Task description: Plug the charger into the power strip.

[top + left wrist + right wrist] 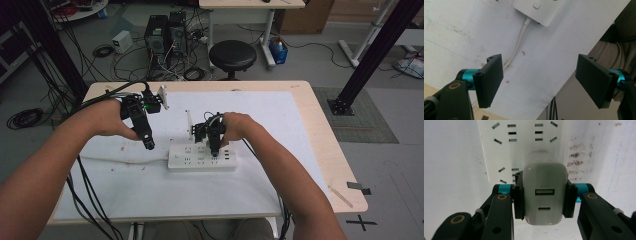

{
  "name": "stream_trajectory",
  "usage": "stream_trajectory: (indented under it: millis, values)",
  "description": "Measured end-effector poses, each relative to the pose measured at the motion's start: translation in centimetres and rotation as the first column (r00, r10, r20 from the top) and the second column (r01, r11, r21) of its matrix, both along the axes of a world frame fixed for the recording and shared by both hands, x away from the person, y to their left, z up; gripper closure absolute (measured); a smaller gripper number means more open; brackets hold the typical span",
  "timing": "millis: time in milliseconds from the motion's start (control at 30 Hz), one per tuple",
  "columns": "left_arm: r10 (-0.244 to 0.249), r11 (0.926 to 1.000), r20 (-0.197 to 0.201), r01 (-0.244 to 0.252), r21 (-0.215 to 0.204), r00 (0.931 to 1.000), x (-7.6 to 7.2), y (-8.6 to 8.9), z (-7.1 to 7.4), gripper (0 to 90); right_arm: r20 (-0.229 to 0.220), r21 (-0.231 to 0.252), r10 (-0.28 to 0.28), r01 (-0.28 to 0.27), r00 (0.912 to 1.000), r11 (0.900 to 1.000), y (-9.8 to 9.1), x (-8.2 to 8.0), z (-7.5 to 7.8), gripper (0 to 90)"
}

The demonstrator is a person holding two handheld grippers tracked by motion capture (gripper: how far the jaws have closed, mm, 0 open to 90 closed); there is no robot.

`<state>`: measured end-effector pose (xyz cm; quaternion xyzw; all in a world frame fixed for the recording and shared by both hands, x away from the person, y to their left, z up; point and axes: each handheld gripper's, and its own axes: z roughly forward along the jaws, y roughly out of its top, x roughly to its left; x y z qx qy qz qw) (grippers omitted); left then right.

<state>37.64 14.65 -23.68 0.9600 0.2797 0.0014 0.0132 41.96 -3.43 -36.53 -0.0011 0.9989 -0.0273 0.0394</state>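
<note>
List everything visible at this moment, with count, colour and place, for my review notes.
Charger: 1, white, two ports on its face, clamped over the power strip.
Power strip: 1, white, mid-table on the sheet.
Strip cord: 1, white, running from the strip's end.
Sheet: 1, white, covering the table.
Table: 1, light wood.
Stool: 1, black, beyond the table.
Computer towers: 2, black, on the floor.
Left gripper: 1, black, open, above the sheet.
Right gripper: 1, black, shut on the charger.
</note>
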Motion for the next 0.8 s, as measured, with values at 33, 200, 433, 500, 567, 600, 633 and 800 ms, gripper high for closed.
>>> stream_trajectory:
  millis: [33, 200, 433, 500, 567, 600, 633, 800]
  values:
    - [0.003, 1.0000, 0.000, -0.003, 0.000, 1.0000, 0.00, 0.02, 0.00, 22.5, 0.005, -0.007, 0.002, -0.002, 1.0000, 1.0000, 0.01, -0.09, 0.01, 62.6]
    - [0.002, 1.0000, -0.001, -0.002, -0.002, 1.0000, -0.06, 0.21, 0.20, 22.5, 0.001, -0.008, 0.007, -0.007, 1.0000, 0.9999, 0.05, 0.01, -0.04, 62.5]
    - [0.015, 0.9999, 0.003, -0.015, -0.004, 0.9999, -0.07, 0.72, 0.05, 22.5, -0.009, -0.003, 0.010, -0.010, 0.9999, 0.9999, 0.05, 0.21, -0.11, 62.5]
    - [0.014, 0.9999, -0.002, -0.014, -0.002, 0.9999, 0.00, 0.77, 0.00, 22.5, -0.006, -0.005, 0.004, -0.004, 1.0000, 1.0000, 0.05, 0.09, -0.15, 62.5]
    - [0.014, 0.9999, -0.006, -0.014, -0.003, 0.9999, 0.10, 0.73, -0.10, 22.5, 0.001, 0.002, 0.010, -0.010, 0.9999, 0.9999, 0.05, 0.02, -0.26, 62.5]
    - [0.007, 1.0000, -0.008, -0.007, 0.002, 0.9999, 0.20, 0.67, -0.09, 22.5, 0.003, -0.001, -0.002, 0.002, 1.0000, 1.0000, 0.13, -0.13, -0.30, 62.5]
    - [0.014, 0.9999, -0.003, -0.014, -0.001, 0.9999, 0.16, 0.55, -0.14, 22.5, 0.009, -0.004, 0.014, -0.014, 0.9999, 0.9999, 0.14, -0.03, -0.36, 62.5]
    - [0.004, 1.0000, -0.004, -0.004, -0.002, 1.0000, -0.01, 0.40, -0.08, 22.5, -0.002, 0.039, -0.005, 0.005, 1.0000, 0.9992, -0.52, 0.08, -0.48, 62.4]
